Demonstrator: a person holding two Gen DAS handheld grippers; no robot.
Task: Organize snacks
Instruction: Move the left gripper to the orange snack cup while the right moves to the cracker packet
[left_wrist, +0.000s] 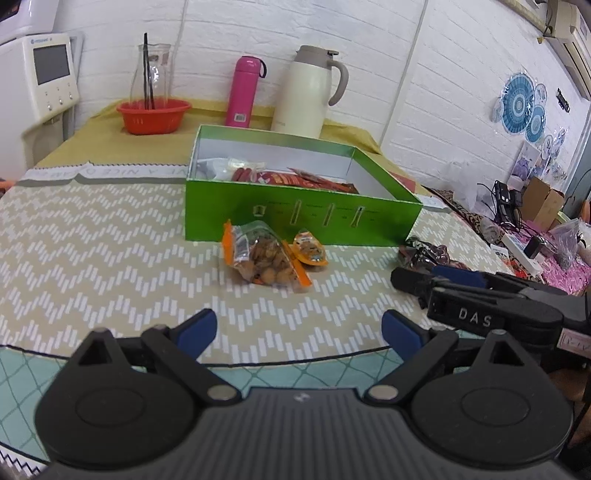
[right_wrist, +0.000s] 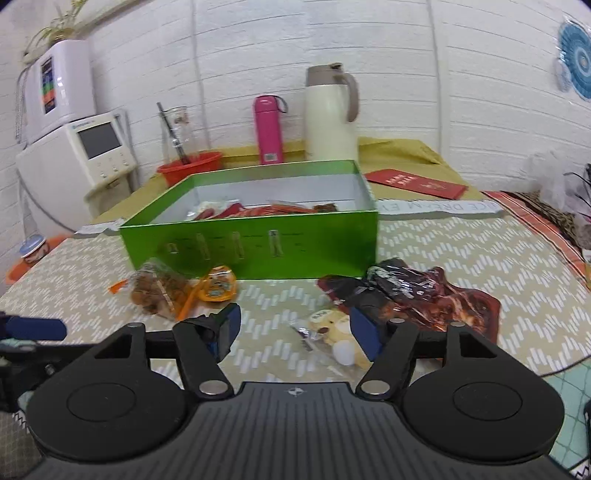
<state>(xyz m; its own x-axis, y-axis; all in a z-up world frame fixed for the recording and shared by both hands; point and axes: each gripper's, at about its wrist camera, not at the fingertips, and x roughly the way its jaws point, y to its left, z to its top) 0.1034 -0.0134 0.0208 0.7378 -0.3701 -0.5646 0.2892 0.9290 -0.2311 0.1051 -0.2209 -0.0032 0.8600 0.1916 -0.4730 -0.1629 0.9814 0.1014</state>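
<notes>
An open green box (left_wrist: 303, 221) (right_wrist: 258, 243) stands mid-table with red snack packets inside. In front of it lie a clear bag of nuts (left_wrist: 262, 258) (right_wrist: 159, 291) and an orange jelly cup (left_wrist: 308, 251) (right_wrist: 218, 286). A dark red-brown packet (right_wrist: 424, 295) (left_wrist: 424, 254) lies to the right. My left gripper (left_wrist: 299, 325) is open and empty, well short of the nuts. My right gripper (right_wrist: 297, 326) is open over a small yellow bear-shaped packet (right_wrist: 332, 332), which lies by the right finger; the pads do not press it.
Along the back stand a red bowl (left_wrist: 153, 116), a glass carafe (left_wrist: 151, 70), a pink bottle (left_wrist: 242, 92) and a cream jug (left_wrist: 310, 92). A red booklet (right_wrist: 417, 182) lies behind the box. A water dispenser (right_wrist: 74, 155) is at left; cables and clutter (left_wrist: 524, 221) at right.
</notes>
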